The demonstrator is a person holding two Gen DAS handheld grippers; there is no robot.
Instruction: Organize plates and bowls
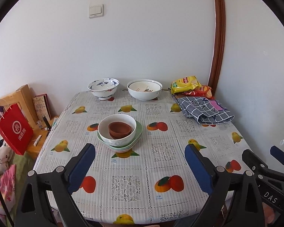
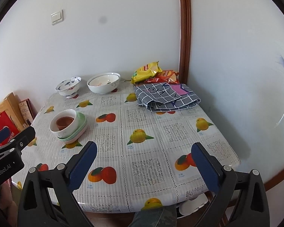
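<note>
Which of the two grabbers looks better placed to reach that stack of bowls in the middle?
Probably the left gripper: the bowl stack sits straight ahead between its open fingers. For the right gripper, the stack lies off to its left.

Ahead of your left jaws, only the nested bowl stack (image 1: 119,132) blocks the desk (image 1: 161,162). Beyond it, two bowls (image 1: 103,88) (image 1: 144,89) line the wall. Ahead of your right jaws lies bare cloth until the folded towel (image 2: 166,96) and snack bags (image 2: 153,72).
</note>
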